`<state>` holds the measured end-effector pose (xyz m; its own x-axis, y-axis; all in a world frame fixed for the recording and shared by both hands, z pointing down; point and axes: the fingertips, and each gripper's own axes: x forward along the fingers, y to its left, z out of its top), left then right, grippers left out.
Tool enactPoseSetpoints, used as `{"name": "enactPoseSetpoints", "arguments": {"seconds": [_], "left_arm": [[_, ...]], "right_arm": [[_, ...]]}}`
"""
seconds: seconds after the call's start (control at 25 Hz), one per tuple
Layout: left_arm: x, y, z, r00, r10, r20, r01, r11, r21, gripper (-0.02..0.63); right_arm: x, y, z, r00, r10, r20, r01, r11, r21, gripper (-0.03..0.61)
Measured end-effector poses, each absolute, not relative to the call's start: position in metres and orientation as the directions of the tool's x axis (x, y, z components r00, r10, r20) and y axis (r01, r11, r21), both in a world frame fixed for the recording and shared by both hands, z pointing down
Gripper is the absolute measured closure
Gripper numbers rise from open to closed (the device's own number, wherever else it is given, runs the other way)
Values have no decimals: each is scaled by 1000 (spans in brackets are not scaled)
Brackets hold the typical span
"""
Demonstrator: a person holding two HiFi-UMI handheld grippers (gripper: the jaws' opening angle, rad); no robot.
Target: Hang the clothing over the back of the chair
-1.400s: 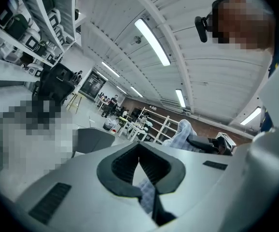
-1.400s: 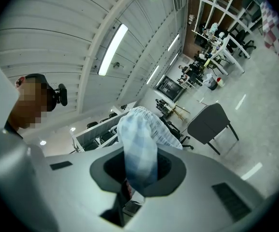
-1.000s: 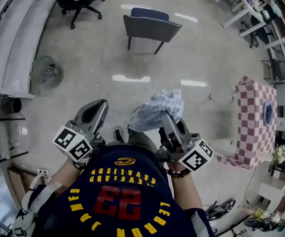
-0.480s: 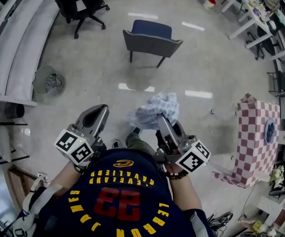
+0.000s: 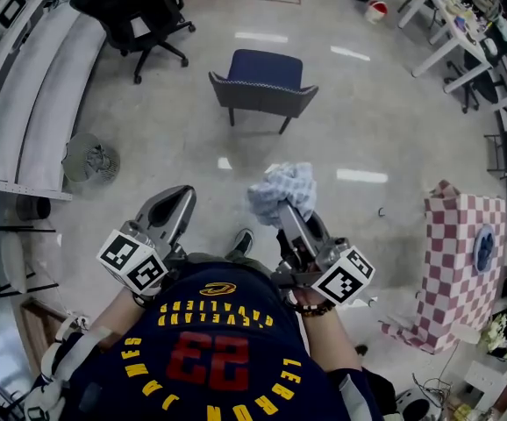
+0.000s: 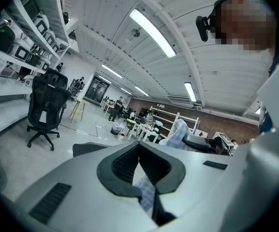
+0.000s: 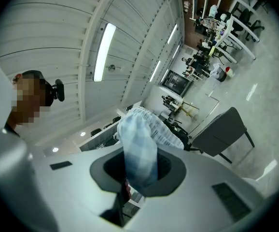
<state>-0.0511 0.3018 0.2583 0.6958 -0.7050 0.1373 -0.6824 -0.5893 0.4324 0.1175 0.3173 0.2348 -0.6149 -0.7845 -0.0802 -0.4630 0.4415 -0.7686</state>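
Observation:
A dark blue chair [image 5: 263, 81] stands on the floor ahead of me, its back toward me; the right gripper view also has the chair [image 7: 222, 126] at the right. My right gripper [image 5: 285, 212] is shut on a bunched blue-and-white checked garment [image 5: 283, 189], held at waist height well short of the chair. In the right gripper view the garment [image 7: 140, 146] fills the jaws of that gripper [image 7: 130, 166]. My left gripper [image 5: 175, 203] is level beside it, shut and holding nothing; in its own view the left gripper [image 6: 138, 145] has its tips together.
A black office chair [image 5: 136, 10] stands at the far left by long white benches [image 5: 25, 86]. A floor fan [image 5: 89, 157] lies left of my path. A table with a red-checked cloth [image 5: 460, 261] is at the right. Desks [image 5: 446, 20] and a red bucket [image 5: 377, 10] are far right.
The view has advanced over the floor toward the blue chair, and the fan and checked table have slid back. Both grippers keep their pose, the garment still in the right one.

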Motion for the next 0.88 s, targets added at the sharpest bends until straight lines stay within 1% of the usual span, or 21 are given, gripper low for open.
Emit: {"name": "enactPoseSetpoints", "arguments": {"seconds": [0.32,0.6,0.88], "left_arm": [[-28,284,260,687,-709,159,-696,-578,427,611],[-13,263,266,706,-686,175,-680,-588,438,611],[-13,213,263,714,-683,150,-669,-604,433,611]], "right_arm": [[149,296,240,-603,-793,-81,-455,426,-782,520],[165,275,240,-586,-807,-78,-462,411,-786,520],[184,247,235,-536,-841,-72,-503,387,-773,520]]}}
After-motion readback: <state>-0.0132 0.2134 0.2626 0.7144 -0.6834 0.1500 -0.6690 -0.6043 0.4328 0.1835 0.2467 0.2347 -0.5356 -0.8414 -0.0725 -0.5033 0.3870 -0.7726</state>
